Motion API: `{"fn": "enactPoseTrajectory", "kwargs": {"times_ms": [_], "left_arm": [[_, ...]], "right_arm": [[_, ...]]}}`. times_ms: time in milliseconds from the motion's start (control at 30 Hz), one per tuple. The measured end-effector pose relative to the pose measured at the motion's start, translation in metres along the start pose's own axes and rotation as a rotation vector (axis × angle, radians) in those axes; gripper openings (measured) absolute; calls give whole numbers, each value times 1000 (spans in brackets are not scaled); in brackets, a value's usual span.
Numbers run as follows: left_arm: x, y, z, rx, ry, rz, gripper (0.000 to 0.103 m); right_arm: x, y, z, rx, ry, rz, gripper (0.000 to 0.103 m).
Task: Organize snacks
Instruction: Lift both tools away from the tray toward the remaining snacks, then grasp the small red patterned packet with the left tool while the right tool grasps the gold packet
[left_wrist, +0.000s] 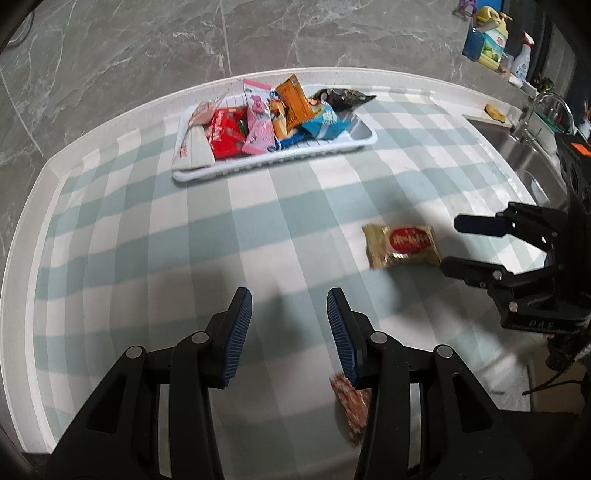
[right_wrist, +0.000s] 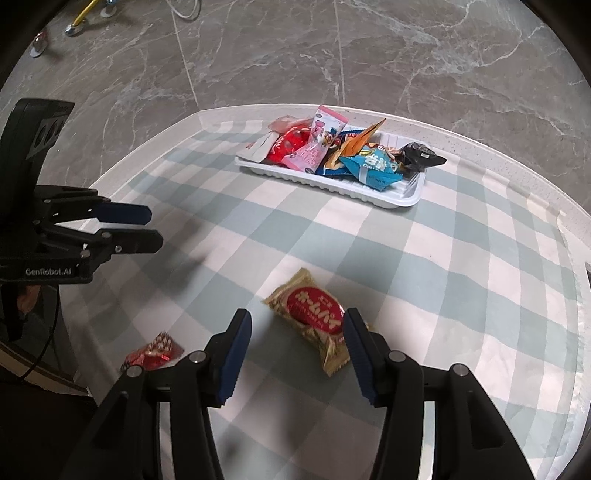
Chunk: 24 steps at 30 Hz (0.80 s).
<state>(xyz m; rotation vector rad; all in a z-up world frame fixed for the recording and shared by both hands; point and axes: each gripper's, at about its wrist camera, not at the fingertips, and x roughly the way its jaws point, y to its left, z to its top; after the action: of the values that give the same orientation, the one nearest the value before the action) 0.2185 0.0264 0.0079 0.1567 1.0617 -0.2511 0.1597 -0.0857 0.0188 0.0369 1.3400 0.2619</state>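
Note:
A gold snack packet (right_wrist: 314, 317) with a red oval label lies on the checked cloth. My right gripper (right_wrist: 297, 321) hovers over it, open, with the packet in the gap; the right pad (right_wrist: 360, 354) is at its edge and the left pad stands clear of it. In the left wrist view the gold packet (left_wrist: 402, 245) sits just left of the right gripper (left_wrist: 452, 244). My left gripper (left_wrist: 289, 299) is open with nothing in it. A small red packet (left_wrist: 351, 402) lies partly under its right finger. A white tray (left_wrist: 258, 166) at the far side holds several snack packets.
A steel sink (left_wrist: 517, 147) with a tap (left_wrist: 546, 107) is set into the counter on the right, with cleaning bottles (left_wrist: 491, 40) behind it. The counter's rounded edge drops to a grey marble floor (right_wrist: 369, 55). The left gripper (right_wrist: 155, 228) hangs at the left.

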Motion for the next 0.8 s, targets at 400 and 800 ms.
{"fn": "enactPoseTrajectory", "kwargs": {"times_ms": [400,800], "left_arm": [[4,-16,-66,-63,96,-35,41],[10,-16,-89,-123,122,-81,42]], "right_arm": [[10,-2,-3,-69,41,23,56],[32,-4,7,-152,95,11,56]]}}
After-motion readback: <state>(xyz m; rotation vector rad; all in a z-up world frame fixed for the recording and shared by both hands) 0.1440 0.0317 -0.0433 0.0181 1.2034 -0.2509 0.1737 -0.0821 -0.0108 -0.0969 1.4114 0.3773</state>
